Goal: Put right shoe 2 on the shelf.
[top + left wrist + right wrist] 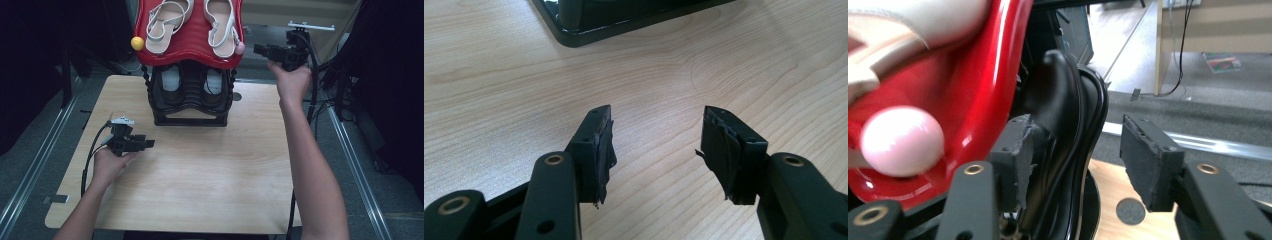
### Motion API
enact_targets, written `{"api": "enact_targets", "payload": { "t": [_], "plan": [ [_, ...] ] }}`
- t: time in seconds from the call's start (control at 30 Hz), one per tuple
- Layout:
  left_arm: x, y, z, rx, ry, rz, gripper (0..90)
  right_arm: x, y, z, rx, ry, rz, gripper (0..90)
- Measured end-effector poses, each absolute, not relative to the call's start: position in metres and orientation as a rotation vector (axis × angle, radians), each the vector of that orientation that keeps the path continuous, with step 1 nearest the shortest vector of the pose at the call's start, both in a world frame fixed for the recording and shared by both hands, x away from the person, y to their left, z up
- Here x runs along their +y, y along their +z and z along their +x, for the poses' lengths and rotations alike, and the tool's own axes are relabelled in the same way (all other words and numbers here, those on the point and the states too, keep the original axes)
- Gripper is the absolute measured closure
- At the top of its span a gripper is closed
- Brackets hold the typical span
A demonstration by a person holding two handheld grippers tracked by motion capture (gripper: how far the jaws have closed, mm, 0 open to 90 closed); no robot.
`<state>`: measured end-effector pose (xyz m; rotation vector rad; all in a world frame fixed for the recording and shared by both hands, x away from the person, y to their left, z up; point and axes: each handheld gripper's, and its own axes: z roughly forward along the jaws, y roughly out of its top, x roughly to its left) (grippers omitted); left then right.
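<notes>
I am holding the left gripper low over the table, jaws spread with nothing between them. I am bringing the right gripper, jaws apart and empty, beside the red top tier of the shoe rack at the table's far edge. The tier is looking rigid and glossy (likely slippery), so I am judging its right rim by the pink knob the best hold.

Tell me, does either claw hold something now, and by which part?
Nothing is held. The left claw is open above the table. The right claw is open beside the red rack, gripping nothing.
</notes>
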<state>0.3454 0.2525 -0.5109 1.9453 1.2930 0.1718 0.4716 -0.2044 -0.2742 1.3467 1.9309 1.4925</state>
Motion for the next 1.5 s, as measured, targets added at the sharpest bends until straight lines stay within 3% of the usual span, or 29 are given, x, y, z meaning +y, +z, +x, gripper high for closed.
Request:
{"api": "enact_targets", "payload": {
  "t": [0.53, 1.5],
  "plan": [
    [0.253, -0.511, 0.346, 1.294, 0.175, 1.943, 47.0, -0.213, -0.314, 0.466, 1.936, 1.501, 1.389, 36.5],
    [0.254, -0.517, 0.349, 1.307, 0.238, 1.893, 46.5, -0.218, -0.375, 0.442, 1.993, 1.46, 1.379, 36.1]
  ]
}}
